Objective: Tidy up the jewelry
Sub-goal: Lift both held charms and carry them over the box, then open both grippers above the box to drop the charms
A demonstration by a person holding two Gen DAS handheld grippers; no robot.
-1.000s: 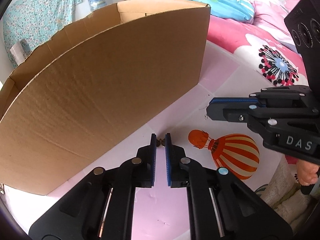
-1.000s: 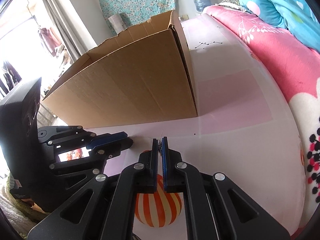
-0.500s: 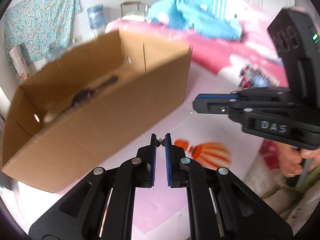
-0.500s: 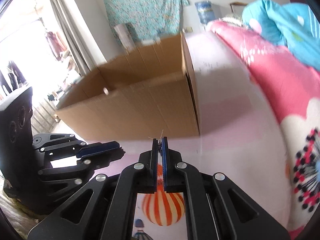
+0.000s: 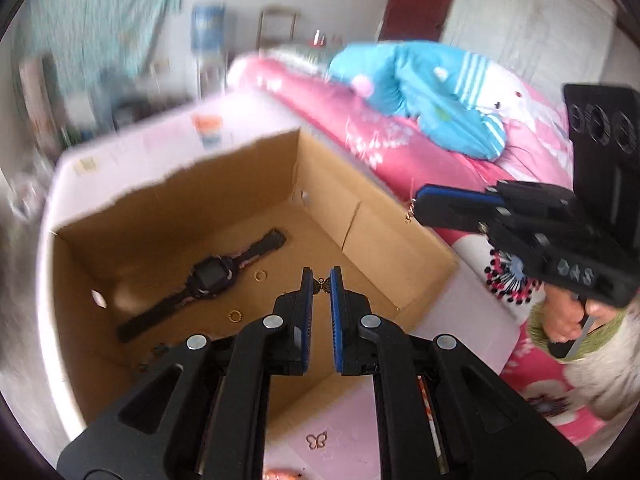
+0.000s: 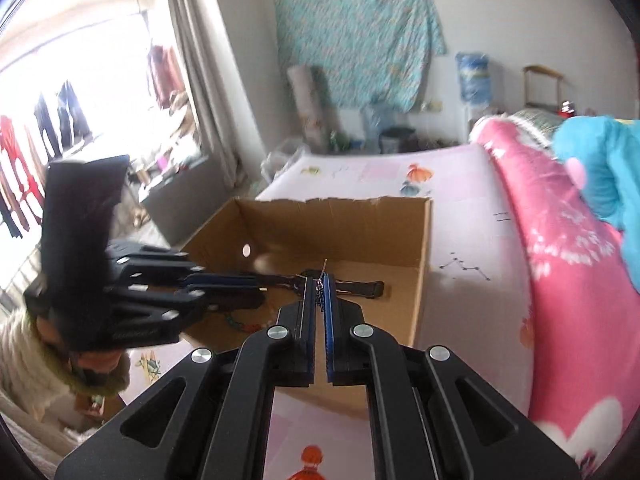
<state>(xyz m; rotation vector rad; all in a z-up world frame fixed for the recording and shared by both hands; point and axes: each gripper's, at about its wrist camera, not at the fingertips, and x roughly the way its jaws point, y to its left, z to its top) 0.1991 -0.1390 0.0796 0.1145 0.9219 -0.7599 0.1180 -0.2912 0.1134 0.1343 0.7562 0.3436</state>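
Note:
My left gripper is shut on a small bronze butterfly charm and holds it above the open cardboard box. My right gripper is shut on a small metal earring over the box's near wall; it also shows in the left wrist view, at the box's right rim. Inside the box lie a black watch, two gold rings and a dark chain. The left gripper shows in the right wrist view over the box.
The box stands on a pale pink printed sheet on a bed. A pink quilt and a blue plush toy lie along the bed's right side. A butterfly print shows on the sheet near the box.
Both grippers have risen from beside the box's outer wall to above its open top, each still holding its piece. The box's inside has come into view.

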